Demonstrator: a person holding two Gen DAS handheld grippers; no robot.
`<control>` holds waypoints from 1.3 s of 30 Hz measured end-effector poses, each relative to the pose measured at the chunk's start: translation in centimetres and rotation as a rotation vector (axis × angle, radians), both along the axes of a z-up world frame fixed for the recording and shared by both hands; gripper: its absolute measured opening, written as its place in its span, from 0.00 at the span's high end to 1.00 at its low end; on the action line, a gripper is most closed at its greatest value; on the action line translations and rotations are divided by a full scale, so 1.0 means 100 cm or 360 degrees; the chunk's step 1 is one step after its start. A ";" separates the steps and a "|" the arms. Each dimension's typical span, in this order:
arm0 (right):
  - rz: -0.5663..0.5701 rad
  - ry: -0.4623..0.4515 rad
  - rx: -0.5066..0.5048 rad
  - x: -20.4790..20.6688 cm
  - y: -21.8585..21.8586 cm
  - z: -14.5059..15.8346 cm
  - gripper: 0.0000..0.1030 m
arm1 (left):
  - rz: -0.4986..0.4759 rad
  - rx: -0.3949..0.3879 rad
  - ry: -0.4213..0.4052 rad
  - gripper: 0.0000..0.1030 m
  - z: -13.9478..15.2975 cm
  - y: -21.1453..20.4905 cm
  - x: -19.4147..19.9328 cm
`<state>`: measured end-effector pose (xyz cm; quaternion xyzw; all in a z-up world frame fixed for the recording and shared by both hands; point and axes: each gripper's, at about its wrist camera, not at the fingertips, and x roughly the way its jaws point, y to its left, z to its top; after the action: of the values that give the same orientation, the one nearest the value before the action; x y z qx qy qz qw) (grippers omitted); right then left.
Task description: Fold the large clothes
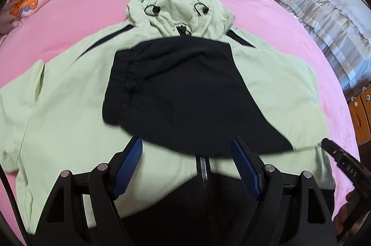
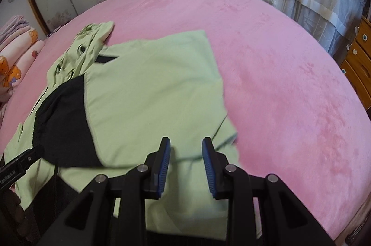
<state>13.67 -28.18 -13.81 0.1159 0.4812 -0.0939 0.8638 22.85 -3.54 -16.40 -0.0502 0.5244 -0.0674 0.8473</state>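
Jacket: your green and black hooded jacket (image 1: 76, 93) lies flat in the near half of the pink bed (image 1: 266, 2), hood (image 1: 176, 7) away from you, a black panel (image 1: 185, 95) across its middle.
Left gripper: your left gripper (image 1: 186, 159) hangs over the near hem with its jaws wide apart and nothing between the pads.
Right gripper: your right gripper (image 2: 186, 160) sits above the jacket's right edge, jaws about half spread, holding no cloth.
Risk, thin grab: if you pinch only the top layer at the hem, the lower layer may stay behind and the fold will likely come out skewed.
Risk, uneven pull: the two grippers stand at different openings; if one closes on cloth before the other, the jacket may drag sideways on the plush cover.
Risk, sleeve: the sleeve (image 2: 185, 56) folded over the body may slide off if you lift quickly.
Left view only: the hood's cords and the whole left sleeve.
Right view only: the square edge of the folded sleeve and the bare bed to the right of the jacket.
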 end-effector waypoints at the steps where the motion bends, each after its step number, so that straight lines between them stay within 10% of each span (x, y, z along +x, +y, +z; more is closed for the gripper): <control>1: 0.0016 0.0011 0.0014 -0.006 0.005 -0.001 0.72 | 0.0002 -0.0004 0.0007 0.25 0.001 0.002 -0.009; 21: 0.0297 0.0098 0.0061 -0.098 0.092 0.012 0.72 | -0.0017 -0.0006 0.0034 0.25 0.039 0.045 -0.143; 39: 0.0650 0.0007 -0.0055 -0.114 0.209 0.048 0.72 | 0.0159 0.0045 -0.0100 0.25 0.087 0.168 -0.188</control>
<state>2.22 -7.23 -8.99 0.0008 0.4950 0.0748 0.8656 4.02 13.30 -7.67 -0.0622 0.4953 -0.0190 0.8663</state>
